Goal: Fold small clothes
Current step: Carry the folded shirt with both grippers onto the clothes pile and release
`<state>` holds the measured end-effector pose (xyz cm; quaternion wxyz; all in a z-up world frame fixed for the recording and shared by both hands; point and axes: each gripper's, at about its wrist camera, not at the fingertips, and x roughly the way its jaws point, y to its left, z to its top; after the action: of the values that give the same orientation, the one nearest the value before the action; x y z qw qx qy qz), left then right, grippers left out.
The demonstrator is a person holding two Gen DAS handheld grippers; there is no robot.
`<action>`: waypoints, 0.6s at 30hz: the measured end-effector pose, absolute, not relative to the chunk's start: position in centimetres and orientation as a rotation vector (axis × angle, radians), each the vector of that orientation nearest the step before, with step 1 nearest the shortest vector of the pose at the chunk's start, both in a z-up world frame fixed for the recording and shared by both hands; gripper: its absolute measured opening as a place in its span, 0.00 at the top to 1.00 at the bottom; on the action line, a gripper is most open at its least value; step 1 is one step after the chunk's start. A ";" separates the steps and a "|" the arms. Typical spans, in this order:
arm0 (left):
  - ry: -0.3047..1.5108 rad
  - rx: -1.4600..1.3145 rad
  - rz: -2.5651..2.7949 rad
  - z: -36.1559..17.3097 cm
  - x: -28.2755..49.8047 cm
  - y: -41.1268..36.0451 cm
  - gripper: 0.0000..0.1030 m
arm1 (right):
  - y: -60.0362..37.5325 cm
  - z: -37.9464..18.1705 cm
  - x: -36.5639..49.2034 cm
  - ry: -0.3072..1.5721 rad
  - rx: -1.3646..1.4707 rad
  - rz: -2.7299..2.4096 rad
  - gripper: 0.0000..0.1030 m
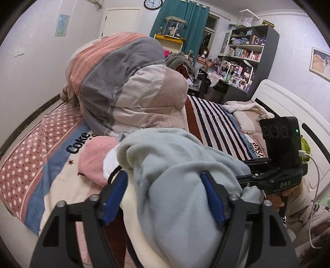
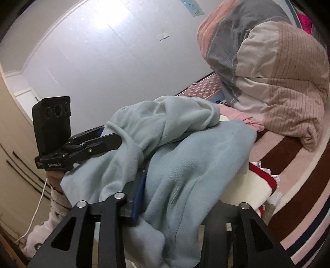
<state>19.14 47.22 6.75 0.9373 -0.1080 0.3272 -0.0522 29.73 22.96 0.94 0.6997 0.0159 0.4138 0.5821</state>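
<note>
A cluttered bedroom with a teal curtain [image 1: 181, 18], a wall clock [image 1: 153, 3] and packed shelves [image 1: 245, 51] lies behind a bed covered by a dotted and striped blanket [image 1: 31, 165], on which a big rolled quilt [image 1: 127, 82] is heaped. In the left wrist view, a pale blue garment [image 1: 175, 165] is bunched in front of the quilt and fills the space between the left gripper [image 1: 165, 181] fingers; its blue pads [image 1: 212, 198] stand apart, the right one against the cloth and the left one beside the bundle's edge, with cream fabric underneath. A pink garment [image 1: 94, 158] lies on the blanket just left of the blue one. The right gripper [image 1: 253, 171] reaches into the garment's far side from the right, held by a hand [image 1: 276, 200]. In the right wrist view, a plain white wall [image 2: 92, 61] backs the scene, with the quilt [image 2: 268, 72] at the upper right. The pale blue garment [image 2: 175, 154] drapes over the right gripper [image 2: 185, 198]; one blue pad [image 2: 140, 191] shows against a fold, while the other finger is hidden beneath the cloth, so I cannot tell whether it grips. The left gripper [image 2: 111, 136] enters the garment from the left, its tips buried in cloth.
</note>
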 end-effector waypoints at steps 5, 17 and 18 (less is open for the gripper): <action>0.650 -0.210 -0.081 7.1 18.6 47.2 0.21 | 21.4 1.6 28.3 0.899 0.000 1.254 0.53; 0.585 -0.176 -0.025 9.1 16.6 45.9 0.15 | 20.4 2.6 29.0 0.871 -0.022 1.175 0.49; 0.581 -0.170 -0.022 9.2 16.4 45.7 0.15 | 20.2 2.7 28.9 0.865 -0.023 1.167 0.48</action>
<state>16.38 45.71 9.21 0.9545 -0.0838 0.2859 -0.0106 28.94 20.18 2.71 0.7475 -0.0103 0.3954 0.5336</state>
